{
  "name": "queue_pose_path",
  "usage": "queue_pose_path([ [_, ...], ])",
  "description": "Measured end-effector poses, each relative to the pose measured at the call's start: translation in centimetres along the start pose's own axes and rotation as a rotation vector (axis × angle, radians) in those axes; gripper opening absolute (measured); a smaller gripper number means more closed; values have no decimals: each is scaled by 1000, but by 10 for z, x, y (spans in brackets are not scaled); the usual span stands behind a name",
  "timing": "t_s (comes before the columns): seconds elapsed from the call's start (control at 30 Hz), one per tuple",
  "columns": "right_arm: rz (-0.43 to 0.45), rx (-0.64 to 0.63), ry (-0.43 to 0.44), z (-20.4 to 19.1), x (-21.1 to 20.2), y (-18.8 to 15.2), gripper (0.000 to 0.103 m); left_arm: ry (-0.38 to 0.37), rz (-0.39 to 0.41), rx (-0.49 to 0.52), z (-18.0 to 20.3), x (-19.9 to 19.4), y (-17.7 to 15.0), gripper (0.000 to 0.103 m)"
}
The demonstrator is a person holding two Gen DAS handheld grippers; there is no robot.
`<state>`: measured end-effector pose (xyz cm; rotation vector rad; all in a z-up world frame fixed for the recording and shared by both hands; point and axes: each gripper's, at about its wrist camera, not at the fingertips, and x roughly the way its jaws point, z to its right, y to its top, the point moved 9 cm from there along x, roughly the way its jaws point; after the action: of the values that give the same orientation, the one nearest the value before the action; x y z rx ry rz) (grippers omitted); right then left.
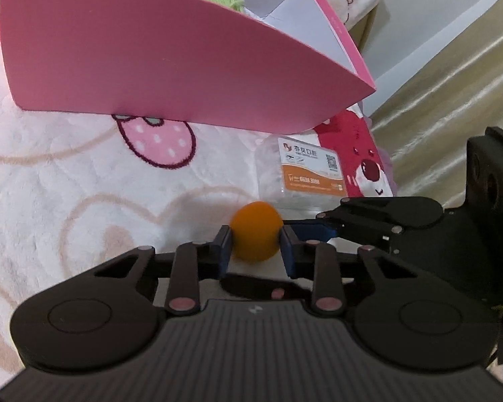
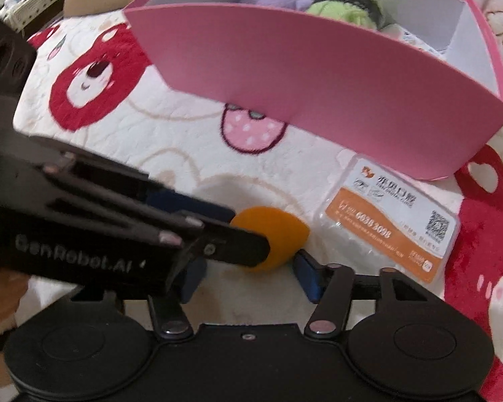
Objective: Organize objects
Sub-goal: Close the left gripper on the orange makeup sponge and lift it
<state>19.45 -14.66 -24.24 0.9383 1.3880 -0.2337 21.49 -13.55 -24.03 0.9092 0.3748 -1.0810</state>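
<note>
Setting, as I see it through both wrist cameras: a home, likely a bedroom. Evidence: plush blanket (image 1: 67, 184) printed with red bears and strawberries, pink storage box (image 1: 151, 60) holding yarn (image 2: 348, 3), satin bedding (image 1: 452, 100).

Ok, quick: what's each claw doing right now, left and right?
Left claw: shut on the orange ball.
Right claw: open around the same ball, pads not pressing it.
</note>
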Motion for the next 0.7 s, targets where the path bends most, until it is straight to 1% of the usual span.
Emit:
queue_pose_path([
  [0.07, 2, 12, -10, 4, 0, 1, 52, -10, -2, -7, 1, 0, 0, 29],
  [0.13, 8, 16, -15, 4, -1, 2, 51, -17, -4, -13, 0, -2, -1, 29],
  [0.47, 29, -10, -35, 0, -10, 3, 51, -22, -1, 8, 10, -12, -2, 29],
  [0.57, 50, -28, -41, -5, -18, 4, 52, -27, -5, 23, 16, -21, -2, 28],
  [0.7, 104, -58, -44, -16, -37, 8, 54, -13, 20, 65, 28, -42, -1, 28],
])
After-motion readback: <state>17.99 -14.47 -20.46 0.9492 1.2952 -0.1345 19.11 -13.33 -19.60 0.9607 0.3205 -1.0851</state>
